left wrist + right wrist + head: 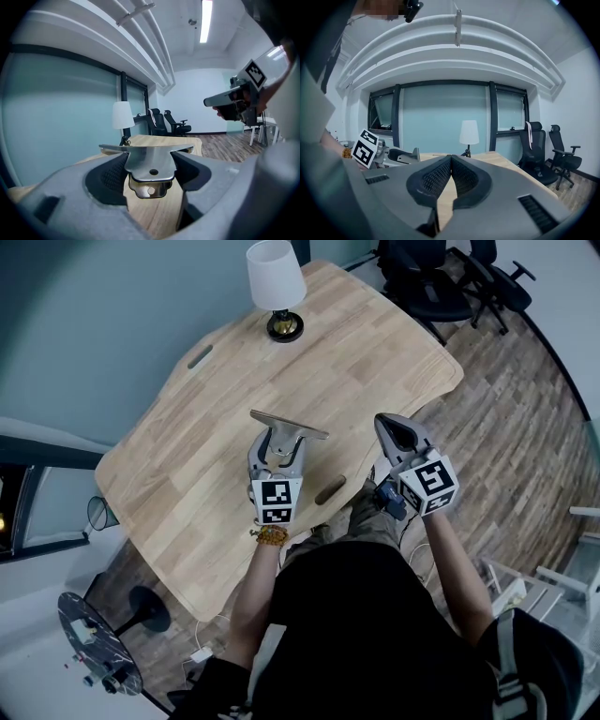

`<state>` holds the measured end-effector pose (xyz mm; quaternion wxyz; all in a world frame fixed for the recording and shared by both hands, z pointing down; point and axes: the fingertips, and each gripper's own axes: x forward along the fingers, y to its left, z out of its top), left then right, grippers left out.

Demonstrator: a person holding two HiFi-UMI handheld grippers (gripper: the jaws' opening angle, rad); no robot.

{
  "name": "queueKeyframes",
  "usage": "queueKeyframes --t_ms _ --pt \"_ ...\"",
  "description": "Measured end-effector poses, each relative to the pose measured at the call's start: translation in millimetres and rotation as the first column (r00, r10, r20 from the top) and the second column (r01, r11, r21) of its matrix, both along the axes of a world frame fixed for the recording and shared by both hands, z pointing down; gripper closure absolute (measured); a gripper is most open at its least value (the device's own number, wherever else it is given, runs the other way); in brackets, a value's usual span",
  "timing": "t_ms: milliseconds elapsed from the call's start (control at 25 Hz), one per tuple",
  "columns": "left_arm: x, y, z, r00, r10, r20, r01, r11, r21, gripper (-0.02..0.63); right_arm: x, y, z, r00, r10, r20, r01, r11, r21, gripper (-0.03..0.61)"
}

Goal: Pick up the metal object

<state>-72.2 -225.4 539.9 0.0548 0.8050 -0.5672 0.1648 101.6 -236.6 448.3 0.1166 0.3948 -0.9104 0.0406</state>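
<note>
The metal object (149,165) is a shiny T-shaped plate with a wide flat bar and a tab with a hole. My left gripper (150,173) is shut on its tab, both pads pressing its sides, and holds it above the wooden table (206,474). From the head view the metal object (289,424) sticks out ahead of the left gripper (278,451), its bar lying crosswise. My right gripper (398,432) hovers to the right over the table's edge, shut with nothing in it; its pads (450,176) meet at the tips.
A white-shaded lamp (276,287) stands at the table's far end. Black office chairs (441,277) sit beyond the table's far right corner. The table has slot cut-outs (330,489) near its front edge and another (200,356) at the left. Glass walls run along the left.
</note>
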Motion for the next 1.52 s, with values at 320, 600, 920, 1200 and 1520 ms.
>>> queueKeyframes --t_ms 320,600,920,1200,1520 --pt "-4.7 4.2 -53.4 1.0 0.003 -0.013 -0.001 0.994 0.111 0.31 -14.3 5.1 -1.5 1.0 -0.017 0.006 0.017 1.0 0.009 0.578" --pt "-13.5 12.1 -102.4 0.999 -0.012 -0.031 0.018 0.978 0.207 0.31 -29.5 7.8 -9.5 0.999 -0.044 0.011 0.043 0.998 0.037 0.578" --pt "-25.6 28.0 -148.5 0.999 -0.03 -0.041 0.042 0.951 0.306 0.31 -54.2 11.5 -16.7 0.996 -0.088 0.007 0.087 0.994 0.065 0.578" --pt "-31.3 48.5 -183.1 0.994 -0.053 -0.099 0.085 0.931 0.355 0.31 -67.7 26.6 -32.8 0.993 -0.122 -0.002 0.121 0.987 0.102 0.578" --pt "-41.2 61.0 -185.7 0.991 -0.074 -0.11 0.11 0.925 0.363 0.31 -86.5 41.9 -48.6 0.988 -0.152 -0.001 0.151 0.982 0.113 0.577"
